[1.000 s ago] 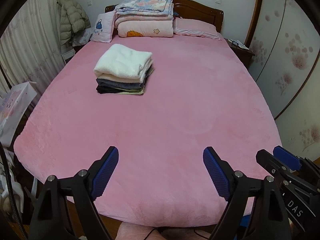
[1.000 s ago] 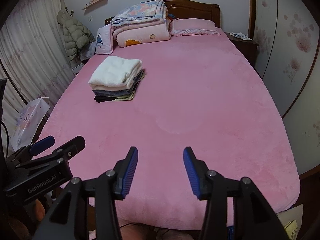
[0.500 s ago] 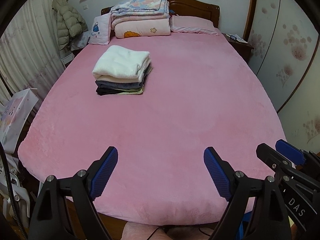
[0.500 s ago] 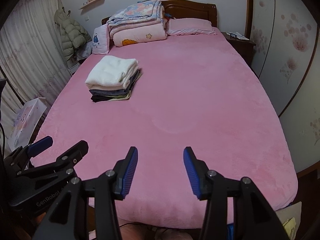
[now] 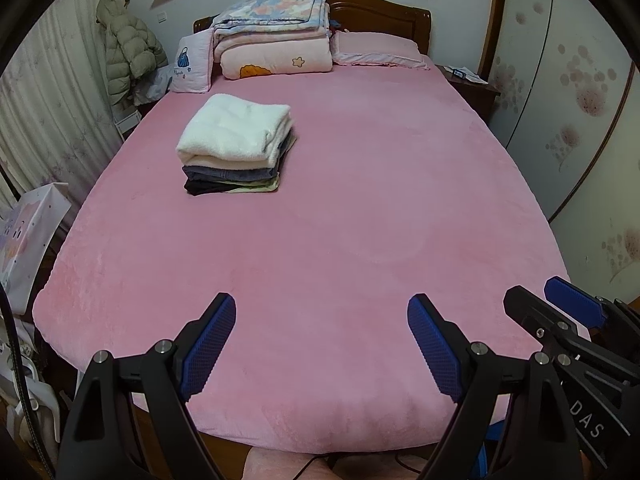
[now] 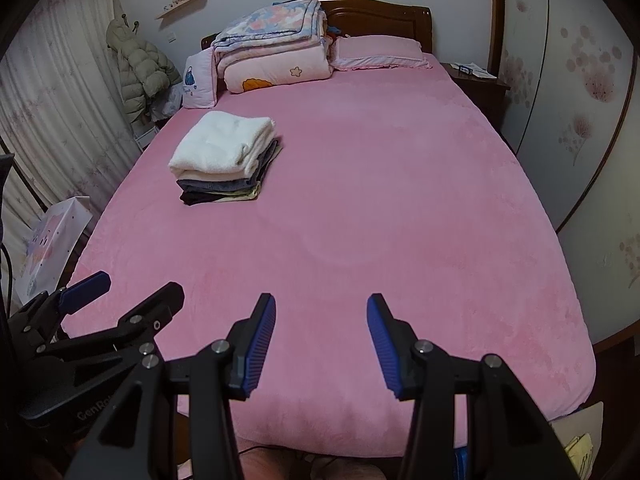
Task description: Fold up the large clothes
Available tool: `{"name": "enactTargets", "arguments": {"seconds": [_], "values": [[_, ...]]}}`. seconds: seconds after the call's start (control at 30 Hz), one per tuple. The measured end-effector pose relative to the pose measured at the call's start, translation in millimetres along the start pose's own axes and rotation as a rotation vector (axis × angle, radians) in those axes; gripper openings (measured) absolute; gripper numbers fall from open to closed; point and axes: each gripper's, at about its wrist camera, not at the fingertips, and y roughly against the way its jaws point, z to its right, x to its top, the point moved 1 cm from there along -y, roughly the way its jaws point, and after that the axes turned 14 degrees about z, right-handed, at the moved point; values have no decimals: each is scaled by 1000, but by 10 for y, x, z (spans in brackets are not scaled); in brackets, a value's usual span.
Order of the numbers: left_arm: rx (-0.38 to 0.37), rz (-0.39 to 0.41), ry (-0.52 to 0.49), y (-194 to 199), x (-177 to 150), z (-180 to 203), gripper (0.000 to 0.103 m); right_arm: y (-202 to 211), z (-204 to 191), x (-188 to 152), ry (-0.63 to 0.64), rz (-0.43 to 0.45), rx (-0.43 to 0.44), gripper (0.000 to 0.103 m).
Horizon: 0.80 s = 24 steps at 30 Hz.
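Both the left gripper (image 5: pixel 320 320) and right gripper (image 6: pixel 321 320) hover spread and empty over the pink bed's (image 5: pixel 360 220) foot edge, well apart from the folded clothes stack (image 5: pixel 236 148) (white towel topmost) near its left edge.

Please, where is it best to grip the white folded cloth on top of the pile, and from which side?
Probably by its near rounded fold edge, approached from the foot of the bed. The white folded cloth lies flat on the pile, its thick fold facing the open left gripper, so the layers would likely stay together.
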Motion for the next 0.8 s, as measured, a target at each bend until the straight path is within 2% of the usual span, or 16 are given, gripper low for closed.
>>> {"name": "enactTargets", "arguments": {"seconds": [0.8], "values": [[-14, -10, -27, -91, 81, 27, 87, -77, 109, 129, -12, 5, -13, 48]]}}
